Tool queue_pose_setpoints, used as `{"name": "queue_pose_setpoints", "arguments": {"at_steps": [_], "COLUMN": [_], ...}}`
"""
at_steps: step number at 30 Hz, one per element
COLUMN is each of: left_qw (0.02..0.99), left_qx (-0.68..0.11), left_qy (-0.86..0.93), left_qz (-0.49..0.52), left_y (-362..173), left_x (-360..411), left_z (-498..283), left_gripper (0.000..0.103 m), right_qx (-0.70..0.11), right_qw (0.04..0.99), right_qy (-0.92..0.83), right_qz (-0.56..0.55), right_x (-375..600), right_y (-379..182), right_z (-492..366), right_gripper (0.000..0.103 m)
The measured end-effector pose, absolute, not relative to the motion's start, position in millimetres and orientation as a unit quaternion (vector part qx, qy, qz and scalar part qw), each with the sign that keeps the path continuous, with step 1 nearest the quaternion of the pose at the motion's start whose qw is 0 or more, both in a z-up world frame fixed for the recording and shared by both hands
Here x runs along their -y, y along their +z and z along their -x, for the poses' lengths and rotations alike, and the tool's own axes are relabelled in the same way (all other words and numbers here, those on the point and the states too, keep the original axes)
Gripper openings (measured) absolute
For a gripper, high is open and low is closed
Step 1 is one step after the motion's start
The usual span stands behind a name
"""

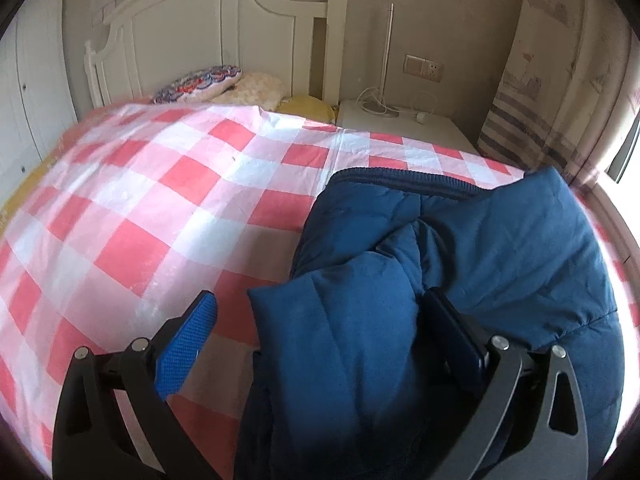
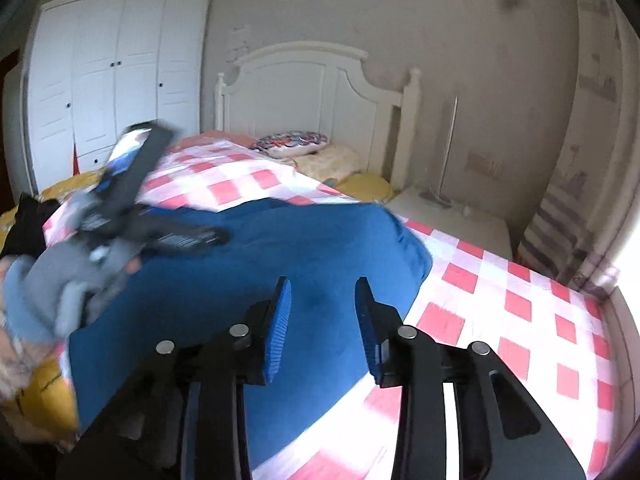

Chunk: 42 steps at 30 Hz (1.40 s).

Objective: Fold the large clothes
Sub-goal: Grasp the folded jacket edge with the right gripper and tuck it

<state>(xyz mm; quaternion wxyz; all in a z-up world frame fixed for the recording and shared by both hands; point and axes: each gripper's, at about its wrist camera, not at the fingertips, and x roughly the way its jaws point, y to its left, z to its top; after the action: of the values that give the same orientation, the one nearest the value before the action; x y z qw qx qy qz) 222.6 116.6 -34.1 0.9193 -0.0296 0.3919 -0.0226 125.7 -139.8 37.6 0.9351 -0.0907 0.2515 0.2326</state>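
A large dark blue padded jacket (image 1: 500, 248) lies on the red-and-white checked bedsheet (image 1: 140, 200). In the left wrist view my left gripper (image 1: 320, 312) is wide open, with a folded sleeve of the jacket (image 1: 332, 340) lying between its fingers; the right finger (image 1: 452, 332) is pressed into the fabric. In the right wrist view the jacket (image 2: 320, 248) is spread across the bed. My right gripper (image 2: 323, 300) hovers above it, open and empty. The left gripper, held by a grey-gloved hand (image 2: 52, 288), appears blurred at the left of that view.
A white headboard (image 1: 224, 32) with pillows (image 1: 200, 84) stands at the far end. A white nightstand (image 1: 400, 124) with a lamp and cables is beside it. A white wardrobe (image 2: 116, 72) is at the left, a curtain (image 2: 580, 208) at the right. A yellow blanket (image 2: 44, 396) lies at the bed's left edge.
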Motion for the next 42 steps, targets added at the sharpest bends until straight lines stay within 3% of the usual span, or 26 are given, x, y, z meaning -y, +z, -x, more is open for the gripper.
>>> {"name": "queue_pose_setpoints", "arguments": {"at_steps": [6,9,15,23,26,28,42], "left_qw": [0.912,0.909,0.886,0.891,0.89,0.888,0.885], "left_qx": [-0.4,-0.401,-0.424,-0.418,-0.419,-0.422,-0.429], "left_qy": [-0.046,-0.044,-0.072,-0.067,-0.067,-0.067,-0.063], "left_qz": [0.079,0.102,0.171,0.162,0.166,0.169,0.168], "left_y": [-38.2,-40.0,-52.8,-51.3,-50.7,-51.4,-54.7], "left_x": [-130.2,-137.6,-157.4,-153.6,-153.9,-154.1,-156.2], "left_z": [-225.0,-226.2,-236.4,-234.6,-234.4,-236.4,-237.3], "left_gripper": [0.101,0.101,0.101,0.101,0.101,0.101,0.101], "right_qx": [-0.269,-0.356,-0.361,-0.316,-0.375,-0.367,-0.373], "right_qw": [0.929,0.896,0.893,0.917,0.895,0.897,0.904], "right_qy": [0.248,0.25,0.245,0.237,0.227,0.233,0.207], "right_qz": [0.062,0.092,0.107,0.064,0.082,0.076,0.044], "right_x": [127.7,99.9,89.9,112.8,102.5,99.8,110.9], "right_y": [46.4,-0.4,-11.8,31.5,-3.4,-22.8,-14.7], "right_z": [-200.0,-237.0,-240.9,-250.4,-272.1,-275.2,-265.7], "right_gripper": [0.03,0.031,0.031,0.031,0.031,0.032,0.034]}}
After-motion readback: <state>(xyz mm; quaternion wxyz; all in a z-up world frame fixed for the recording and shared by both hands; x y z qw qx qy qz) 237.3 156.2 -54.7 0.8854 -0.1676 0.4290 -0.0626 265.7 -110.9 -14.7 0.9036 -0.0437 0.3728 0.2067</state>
